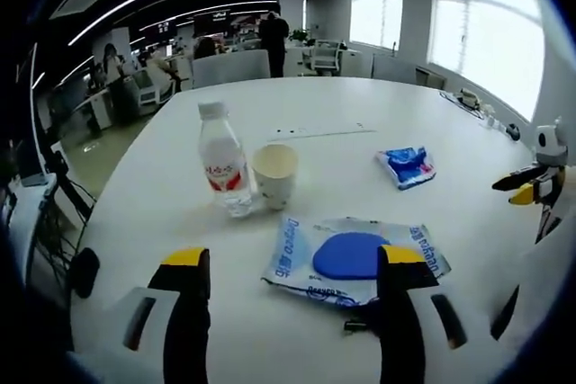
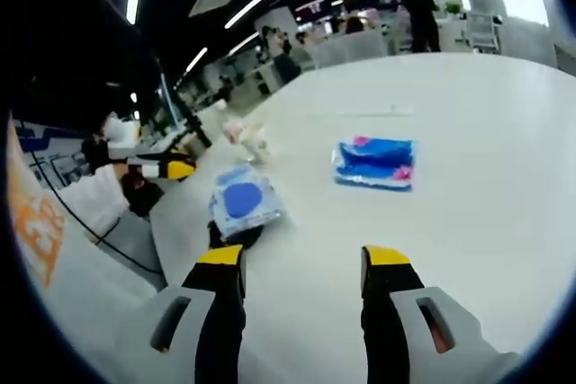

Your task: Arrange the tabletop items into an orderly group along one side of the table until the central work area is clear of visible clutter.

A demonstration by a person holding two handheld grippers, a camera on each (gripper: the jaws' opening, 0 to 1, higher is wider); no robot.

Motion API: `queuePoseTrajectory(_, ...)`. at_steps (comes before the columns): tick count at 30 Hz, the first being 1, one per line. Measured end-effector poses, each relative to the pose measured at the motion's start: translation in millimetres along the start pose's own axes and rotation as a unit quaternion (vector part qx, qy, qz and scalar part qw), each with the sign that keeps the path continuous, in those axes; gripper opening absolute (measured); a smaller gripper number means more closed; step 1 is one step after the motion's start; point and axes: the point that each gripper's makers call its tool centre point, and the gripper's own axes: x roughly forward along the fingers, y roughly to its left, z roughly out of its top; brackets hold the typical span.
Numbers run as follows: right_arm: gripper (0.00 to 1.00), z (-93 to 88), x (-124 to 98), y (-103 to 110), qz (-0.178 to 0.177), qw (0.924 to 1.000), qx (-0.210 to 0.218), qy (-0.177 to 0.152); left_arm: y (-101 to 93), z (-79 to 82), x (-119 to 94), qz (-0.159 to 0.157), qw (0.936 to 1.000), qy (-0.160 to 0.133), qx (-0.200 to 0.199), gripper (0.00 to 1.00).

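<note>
Presently, counter stock:
Clear plastic water bottle (image 1: 223, 171): beside cream paper cup (image 1: 274, 174).
Clear bag with blue round pad (image 1: 355, 258): mid-counter.
Small blue snack packet (image 2: 374, 163): apart.
Left gripper (image 1: 292, 267), right gripper (image 2: 301, 267): spread, empty.
White round counter (image 1: 333, 105): uncleared.
Progress: grouping barely begun.

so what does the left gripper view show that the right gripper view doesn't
Left gripper view alone gives a readable water bottle standing beside a paper cup; the right gripper view has just a blur there.

Right gripper view alone gives the small blue packet close, with pink edges.

Both share the white table, the clear bag with a blue disc and open jaws on the left gripper and right gripper.
</note>
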Motion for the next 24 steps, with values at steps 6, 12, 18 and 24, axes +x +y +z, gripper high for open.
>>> queuePoseTrajectory(6, 0.49, 0.8, -2.2, -11.8, -0.008, 0.9999, 0.012, 0.001, -5.7, 0.7, 9.0, -0.007, 0.9999, 0.008, 0.002, 0.75)
queuePoseTrajectory(12, 0.49, 3.8, -5.2, -25.1, -0.020, 0.9996, 0.020, 0.004, -27.6, 11.8, 20.3, -0.032, 0.9993, 0.007, 0.018, 0.74)
queuePoseTrajectory(18, 0.49, 8.6, -5.6, -40.1, -0.030, 0.9991, 0.029, 0.006, -53.6, 20.6, 41.3, -0.070, 0.9961, 0.021, 0.050, 0.70)
queuePoseTrajectory(24, 0.49, 19.7, -3.1, -59.7, -0.035, 0.9982, 0.049, 0.008, -77.5, 40.7, 66.1, -0.104, 0.9931, 0.015, 0.051, 0.69)
